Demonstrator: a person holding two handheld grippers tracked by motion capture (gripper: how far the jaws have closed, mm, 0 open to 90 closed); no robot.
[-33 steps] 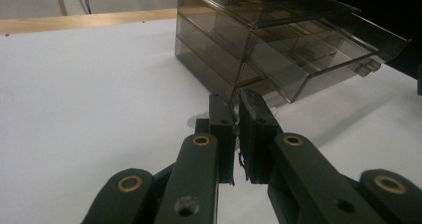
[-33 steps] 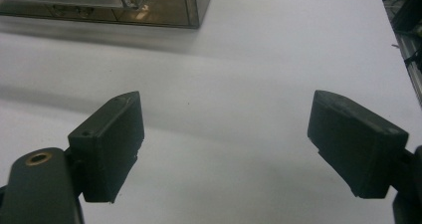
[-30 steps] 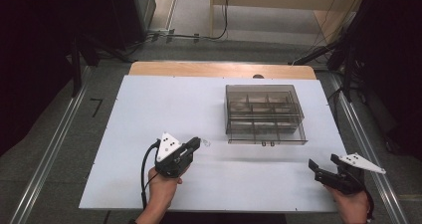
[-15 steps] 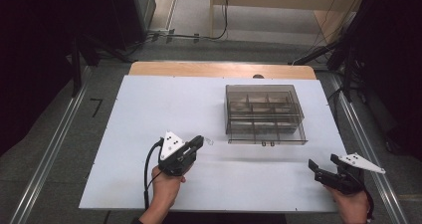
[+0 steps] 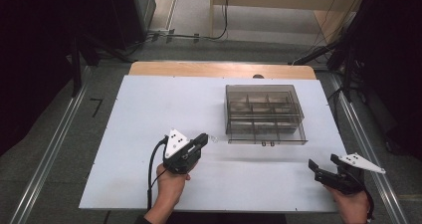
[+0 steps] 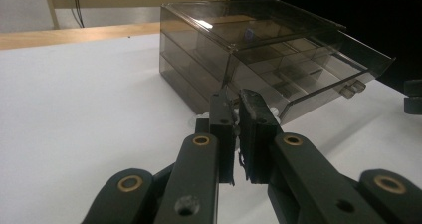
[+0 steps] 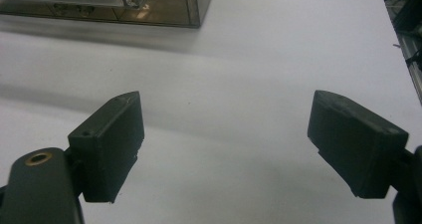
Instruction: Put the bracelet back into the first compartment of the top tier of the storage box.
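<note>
A smoky clear compartment box stands on the white table, right of centre. My left gripper lies just left of the box's front corner, with its jaws pressed together on a small clear whitish piece. In the left gripper view the gripper points at the box, and a sliver of the whitish piece shows between the pads. My right gripper rests near the table's front right corner. It stands wide open over bare table.
The box has two small latches on its front wall. A wooden strip runs along the table's far edge. Grey floor with metal rails flanks both sides, and cables lie on the floor beyond.
My left gripper has crept a little to the right, toward the box's front corner. The right gripper has stayed where it was.
</note>
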